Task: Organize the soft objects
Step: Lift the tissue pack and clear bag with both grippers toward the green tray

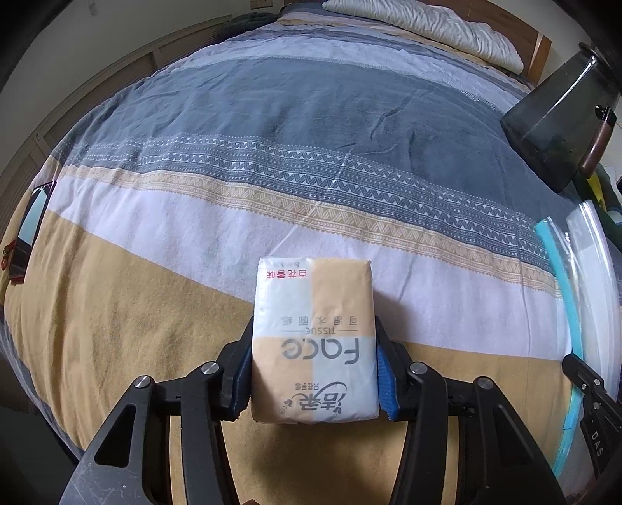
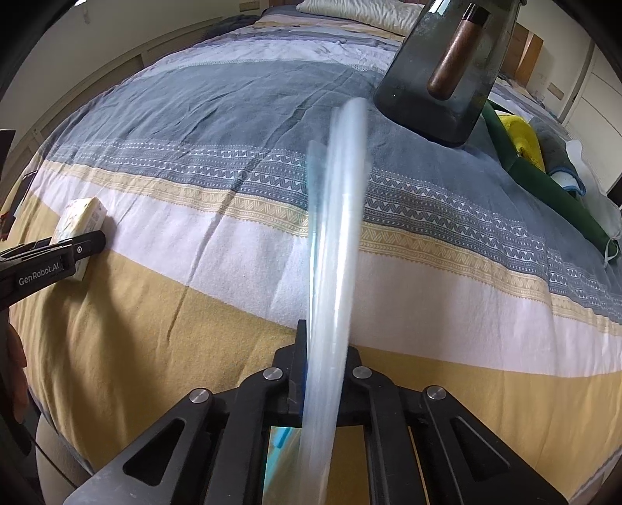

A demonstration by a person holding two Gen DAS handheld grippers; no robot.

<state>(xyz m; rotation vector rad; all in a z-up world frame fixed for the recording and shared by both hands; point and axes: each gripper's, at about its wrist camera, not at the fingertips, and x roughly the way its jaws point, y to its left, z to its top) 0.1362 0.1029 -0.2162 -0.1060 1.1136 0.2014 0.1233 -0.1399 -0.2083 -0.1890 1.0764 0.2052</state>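
A soft tissue pack point(image 1: 315, 295), white and tan with printed lettering, lies on the striped bed cover point(image 1: 233, 128). My left gripper point(image 1: 314, 330) is shut on it, its blue pads pressing both long sides. The right wrist view shows the same pack point(image 2: 83, 217) at the far left, inside the left gripper point(image 2: 77, 252). My right gripper point(image 2: 324, 338) is shut on a clear plastic zip bag point(image 2: 336, 217), which stands up edge-on between the fingers. That bag point(image 1: 583, 272), with its blue zip strip, appears at the right edge of the left wrist view.
A dark see-through jug point(image 2: 439, 77) with a brown handle stands on the bed at the back right. Beside it lies a green bag point(image 2: 552, 186) with a yellow cloth and other fabrics. A white pillow point(image 1: 427, 27) lies at the head, a phone point(image 1: 31, 225) at the left edge.
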